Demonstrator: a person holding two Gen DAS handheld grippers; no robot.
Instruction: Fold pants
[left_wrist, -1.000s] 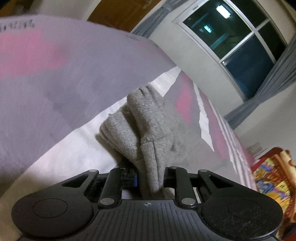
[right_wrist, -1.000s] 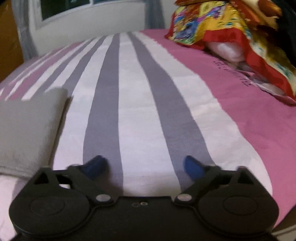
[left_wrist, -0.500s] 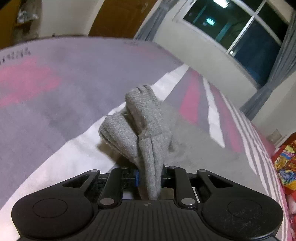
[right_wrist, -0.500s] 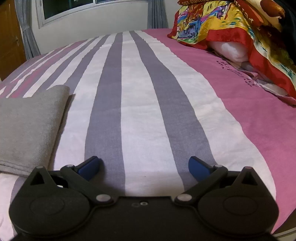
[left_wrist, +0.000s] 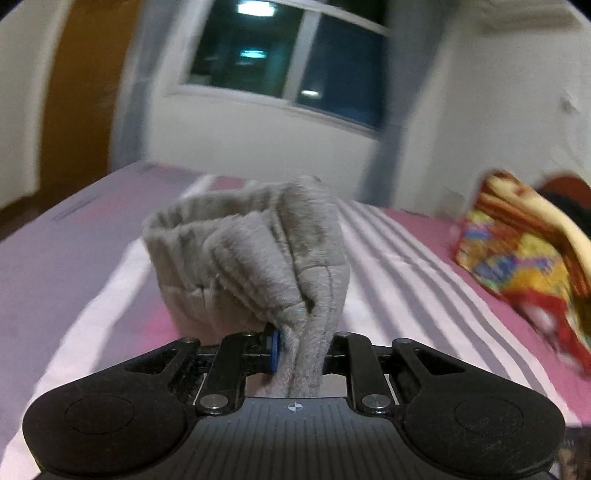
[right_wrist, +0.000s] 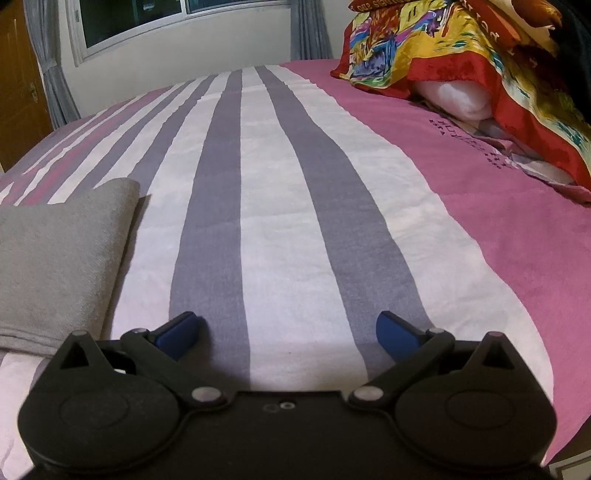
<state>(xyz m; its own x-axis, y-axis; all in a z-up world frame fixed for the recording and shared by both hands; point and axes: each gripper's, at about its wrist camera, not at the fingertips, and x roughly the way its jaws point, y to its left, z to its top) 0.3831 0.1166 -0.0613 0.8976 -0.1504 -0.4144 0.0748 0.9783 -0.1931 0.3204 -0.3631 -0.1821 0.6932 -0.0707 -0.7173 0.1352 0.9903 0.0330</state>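
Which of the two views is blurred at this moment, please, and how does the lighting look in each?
Left wrist view: background motion-smeared, notably the colourful patterned blanket and dark window, which reflects indoor lights; the bunched grey knit pants pinched in the left tool stay fairly sharp. Right wrist view: sharp, evenly lit; the striped pink, white and grey bedsheet bulges from fisheye distortion.

Before you, a bedspread (right_wrist: 303, 229) striped grey, white and pink, a bright yellow-and-red patterned blanket (right_wrist: 461, 44) heaped at your two o'clock over a white pillow (right_wrist: 458, 98), a dark window (right_wrist: 140, 18) at eleven o'clock, grey curtains (right_wrist: 51, 74) beside a brown wooden door (right_wrist: 16, 81).
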